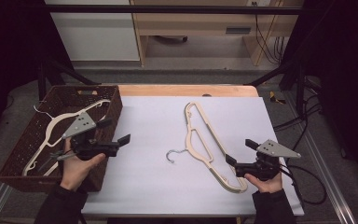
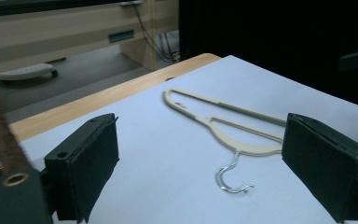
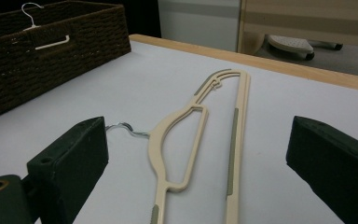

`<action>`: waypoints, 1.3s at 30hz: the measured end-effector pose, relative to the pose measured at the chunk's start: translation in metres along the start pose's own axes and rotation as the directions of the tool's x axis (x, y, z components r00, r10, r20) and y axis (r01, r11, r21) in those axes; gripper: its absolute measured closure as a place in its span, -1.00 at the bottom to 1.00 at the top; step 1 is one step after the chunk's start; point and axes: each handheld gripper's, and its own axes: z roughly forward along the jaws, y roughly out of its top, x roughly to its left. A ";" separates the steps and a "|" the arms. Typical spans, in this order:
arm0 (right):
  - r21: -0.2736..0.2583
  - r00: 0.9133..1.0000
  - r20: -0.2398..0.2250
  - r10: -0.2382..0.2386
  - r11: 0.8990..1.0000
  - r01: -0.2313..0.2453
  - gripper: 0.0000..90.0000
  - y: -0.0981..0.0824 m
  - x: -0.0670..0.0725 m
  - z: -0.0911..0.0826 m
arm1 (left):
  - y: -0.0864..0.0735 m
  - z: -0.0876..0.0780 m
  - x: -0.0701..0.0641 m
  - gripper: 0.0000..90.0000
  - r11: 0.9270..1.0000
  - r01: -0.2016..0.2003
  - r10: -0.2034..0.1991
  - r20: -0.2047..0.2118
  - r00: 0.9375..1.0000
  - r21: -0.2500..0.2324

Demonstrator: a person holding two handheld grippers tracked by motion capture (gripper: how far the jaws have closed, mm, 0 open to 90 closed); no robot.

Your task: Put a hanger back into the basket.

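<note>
We have a cream plastic clothes hanger with a bent silver wire hook (image 1: 205, 144) lying flat on the pale sheet (image 1: 158, 186) that covers the table, well apart from the dark brown woven basket (image 1: 114, 100) at the left, where another cream hanger (image 1: 58, 126) already lies. Our left gripper (image 1: 116, 133) hovers at the basket's near corner with its jaws spread wide and nothing between them; our right gripper (image 1: 240, 151) sits just beside the hanger's near shoulder, jaws likewise apart and empty. We judge the hanger light and stiff: its thin arms should keep their shape when lifted, but the smooth plastic may slide between the pads, and a grip near one end would let the long frame swing. The darker inlaid strips (image 3: 233, 126) along the arms look like non-slip pads, so we would close there, or on the thicker neck just below the hook (image 2: 230, 175), where the weight balances.
</note>
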 end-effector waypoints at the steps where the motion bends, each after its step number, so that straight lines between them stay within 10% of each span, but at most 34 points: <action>1: 0.002 1.000 0.000 -0.003 1.000 0.003 -0.87 0.000 0.000 0.000 | -0.001 0.004 -0.004 -0.76 1.000 -0.003 0.003 0.008 1.000 0.003; 27: -0.002 1.000 -0.011 -0.008 1.000 0.008 -0.87 0.000 0.000 -0.002 | -0.024 0.129 -0.044 -0.68 0.984 -0.071 0.038 0.193 0.980 0.164; 39: 0.001 1.000 -0.023 -0.012 1.000 0.012 -0.86 0.000 0.000 -0.001 | -0.047 0.181 -0.037 -0.42 0.954 -0.094 0.031 0.217 0.976 0.284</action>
